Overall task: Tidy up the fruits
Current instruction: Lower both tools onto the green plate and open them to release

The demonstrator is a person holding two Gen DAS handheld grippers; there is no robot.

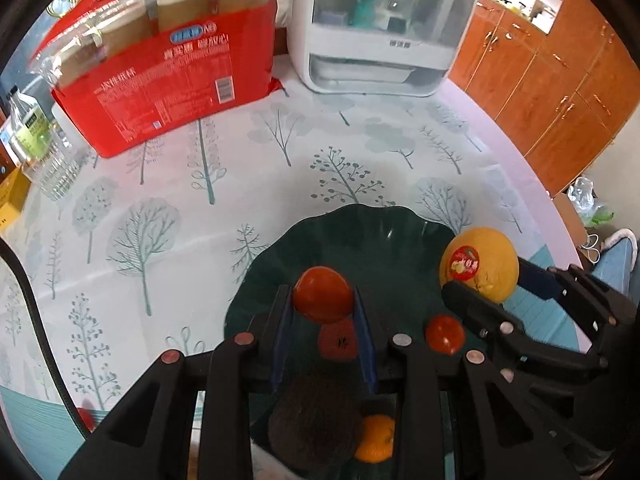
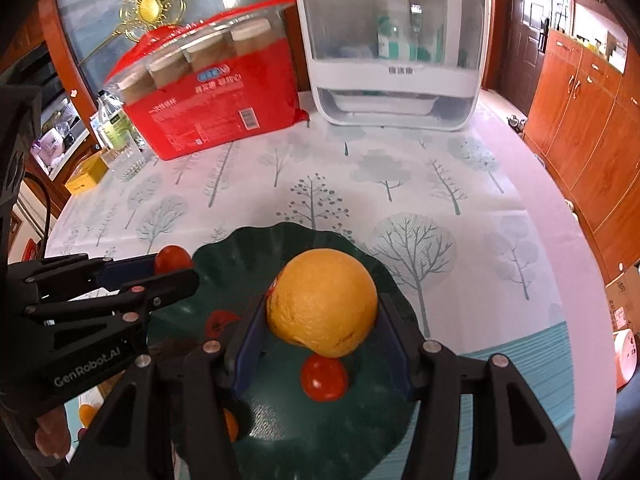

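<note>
— Well, what are we holding? 
— Our left gripper has its fingers clenched on a small red tomato, over the dark green plate. Our right gripper grasps the big orange, also above the plate.

— What lies on the plate? 
— Another tomato sits just under the orange, toward six o'clock. A red fruit shows between our left fingers, partly hidden. At six o'clock in the left view, a dark brown round thing and a small orange fruit are cut off by the gripper frame; we cannot tell what the brown one is.

— And the tabletop? 
— Tree-printed cloth, with a red package at eleven o'clock.
</note>
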